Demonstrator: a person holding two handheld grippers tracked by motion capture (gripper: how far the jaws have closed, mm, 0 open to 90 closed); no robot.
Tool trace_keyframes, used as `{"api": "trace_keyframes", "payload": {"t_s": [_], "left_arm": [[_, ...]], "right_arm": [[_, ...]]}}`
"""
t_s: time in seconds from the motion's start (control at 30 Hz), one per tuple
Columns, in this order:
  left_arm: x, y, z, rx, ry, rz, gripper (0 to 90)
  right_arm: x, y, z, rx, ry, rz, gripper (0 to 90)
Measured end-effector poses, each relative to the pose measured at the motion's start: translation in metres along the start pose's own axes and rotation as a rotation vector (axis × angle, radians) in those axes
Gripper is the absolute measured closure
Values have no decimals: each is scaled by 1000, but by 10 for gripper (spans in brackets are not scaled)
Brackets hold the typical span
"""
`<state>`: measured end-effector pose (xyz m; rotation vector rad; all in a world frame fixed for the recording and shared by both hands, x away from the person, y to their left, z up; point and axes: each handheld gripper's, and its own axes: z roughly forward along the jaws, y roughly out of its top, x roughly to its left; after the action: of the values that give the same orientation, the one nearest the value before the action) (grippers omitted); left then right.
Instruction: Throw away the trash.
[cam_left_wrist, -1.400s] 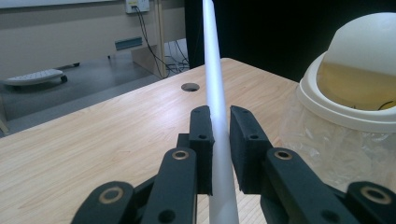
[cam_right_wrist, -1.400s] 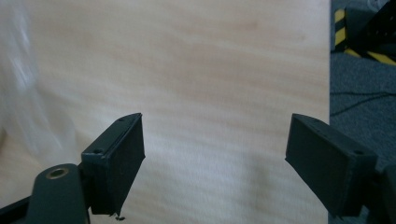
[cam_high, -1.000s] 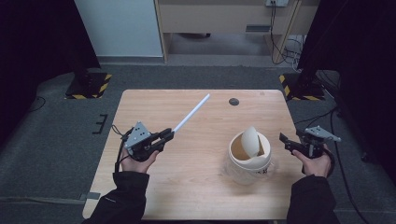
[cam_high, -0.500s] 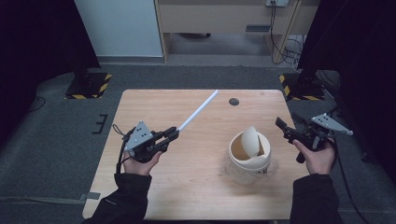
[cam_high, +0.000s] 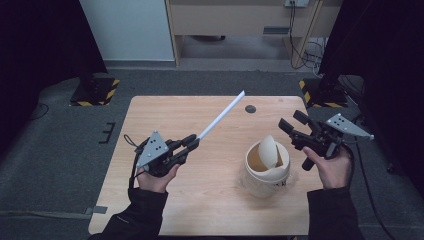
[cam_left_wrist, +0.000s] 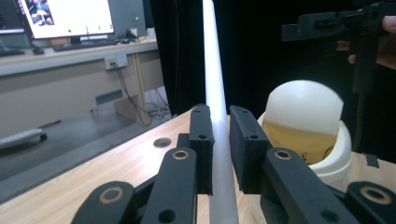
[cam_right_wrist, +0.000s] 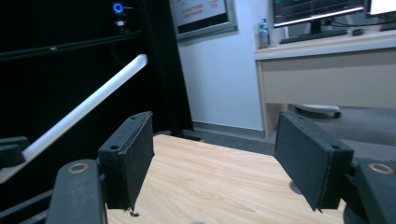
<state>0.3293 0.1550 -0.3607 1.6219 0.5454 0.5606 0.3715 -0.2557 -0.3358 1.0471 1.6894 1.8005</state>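
Observation:
My left gripper is shut on the lower end of a long white tube, which slants up and away over the wooden table. In the left gripper view the pads press on the tube from both sides. A white bin with a tilted swing lid stands at the right of the table. My right gripper hangs in the air to the right of the bin. Its jaws stand apart with nothing between them and have just been closing a little. The right gripper view shows the tube at the left.
A round dark hole lies near the table's far edge. Beyond the table stand a desk with cables and two stand feet with yellow-black stripes. Dark curtains hang on both sides.
My right hand has risen beside the bin, and its jaws now point up and to the left. The left hand has lifted a little, so the tube's tip has moved farther and to the right.

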Motion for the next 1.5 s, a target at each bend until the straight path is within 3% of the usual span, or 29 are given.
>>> {"api": "trace_keyframes", "payload": {"t_s": [0.3,0.37,0.63,0.77,0.8,0.83,0.87,0.93,0.97,1.03,1.07,1.17,1.23,1.33,1.43,1.5], "left_arm": [[-24,-7,22,12,-67,46,792],[-33,-7,29,-7,-82,56,792],[-50,-4,44,-33,-136,74,792],[-57,-6,49,-22,-162,75,792],[-57,-6,49,-22,-162,75,792],[-58,-7,49,-8,-164,75,792],[-58,-7,49,-8,-164,75,791],[-57,-9,49,10,-173,61,789],[-55,-11,48,22,-176,41,784],[-54,-13,46,33,-175,30,776],[-51,-14,44,40,-169,23,750],[-42,-21,35,63,-149,-5,730],[-28,-33,22,112,-109,-35,696],[-19,-44,14,154,-78,-48,680],[-4,-63,0,226,-27,-66,646],[5,-77,-8,269,3,-99,589]], "right_arm": [[17,-3,15,3,84,43,305],[22,-5,16,-5,123,78,314],[25,-5,17,-13,163,117,356],[26,-5,15,-29,184,139,526],[26,-5,15,-29,184,139,526],[27,-5,14,-29,196,147,618],[27,-5,14,-29,196,147,618],[29,-5,13,-39,222,180,670],[31,-5,13,-43,260,212,704],[32,-4,13,-43,273,222,736],[33,-4,11,-55,277,212,782],[31,-2,9,-54,274,217,800],[29,0,6,-82,266,209,802],[28,2,4,-97,262,203,803],[29,5,2,-107,246,162,804],[31,8,2,-121,241,127,804]]}}
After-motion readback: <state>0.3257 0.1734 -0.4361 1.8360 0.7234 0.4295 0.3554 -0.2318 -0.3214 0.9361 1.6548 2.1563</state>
